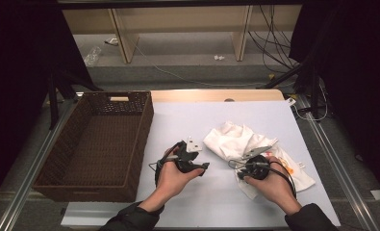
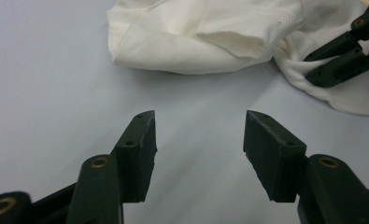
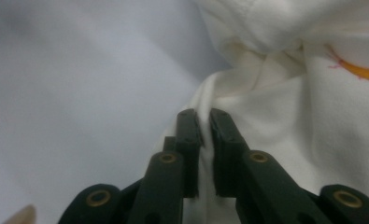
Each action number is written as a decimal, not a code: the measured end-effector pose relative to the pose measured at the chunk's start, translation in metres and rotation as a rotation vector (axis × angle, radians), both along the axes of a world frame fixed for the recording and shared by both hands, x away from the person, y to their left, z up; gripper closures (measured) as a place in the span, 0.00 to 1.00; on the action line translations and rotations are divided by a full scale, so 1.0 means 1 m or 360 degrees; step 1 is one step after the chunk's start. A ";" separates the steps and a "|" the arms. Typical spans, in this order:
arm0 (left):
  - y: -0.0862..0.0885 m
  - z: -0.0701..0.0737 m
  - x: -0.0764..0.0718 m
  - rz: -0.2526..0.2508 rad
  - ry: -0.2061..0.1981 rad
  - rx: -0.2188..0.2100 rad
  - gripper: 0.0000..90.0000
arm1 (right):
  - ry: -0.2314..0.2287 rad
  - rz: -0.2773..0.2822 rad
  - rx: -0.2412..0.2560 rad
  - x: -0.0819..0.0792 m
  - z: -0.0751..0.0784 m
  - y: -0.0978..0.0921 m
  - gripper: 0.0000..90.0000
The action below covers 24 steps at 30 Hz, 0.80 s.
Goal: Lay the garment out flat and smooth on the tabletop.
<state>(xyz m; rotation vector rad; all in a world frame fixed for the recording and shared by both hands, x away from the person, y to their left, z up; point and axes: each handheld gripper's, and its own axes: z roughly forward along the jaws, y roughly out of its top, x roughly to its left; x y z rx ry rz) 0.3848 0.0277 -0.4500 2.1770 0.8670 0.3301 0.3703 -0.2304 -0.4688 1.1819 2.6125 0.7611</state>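
A crumpled white cloth (image 1: 231,137) with an orange print lies on the pale table mat (image 1: 187,115), right of centre. My right gripper (image 1: 245,163) rests on its near edge. In the right gripper view this gripper (image 3: 204,114) is shut on a raised fold of the white cloth (image 3: 275,121). My left gripper (image 1: 201,167) sits on the mat just left of the cloth. In the left gripper view it (image 2: 200,126) stands open with bare mat between the jaws. The cloth (image 2: 196,37) lies a short way ahead of it.
A large brown wicker basket (image 1: 146,130) stands at the left of the table, its inside bare. The other hand's gripper (image 2: 350,51) shows at the top right of the left gripper view, on the cloth. Cables and shelf legs lie beyond the table's far edge.
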 end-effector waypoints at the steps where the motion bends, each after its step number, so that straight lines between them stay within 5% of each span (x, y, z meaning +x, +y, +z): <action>1: 0.000 0.000 0.000 0.0001 0.0000 -0.0001 0.49 | 0.0014 -0.0017 0.0016 0.000 0.000 -0.001 0.95; 4: 0.001 0.001 0.001 0.0009 0.0003 -0.0013 0.49 | 0.0082 -0.0002 0.0125 -0.003 0.003 0.001 0.96; 12: 0.009 0.004 0.007 0.0065 0.0012 -0.0059 0.49 | 0.0129 0.0228 0.0376 -0.022 0.011 0.036 0.96; 17: 0.013 0.006 0.011 0.0097 0.0007 -0.0083 0.49 | 0.0074 0.0339 0.0516 -0.032 0.018 0.059 0.93; 19: 0.014 0.007 0.013 0.0108 0.0007 -0.0090 0.49 | 0.0048 0.0376 0.0537 -0.031 0.019 0.062 0.76; 21: 0.015 0.008 0.017 0.0126 0.0008 -0.0097 0.50 | 0.0006 0.0350 0.0587 -0.024 0.023 0.055 0.74; 24: 0.016 0.008 0.030 0.0158 0.0015 -0.0093 0.50 | -0.0181 0.0177 0.0550 -0.001 0.038 0.026 0.71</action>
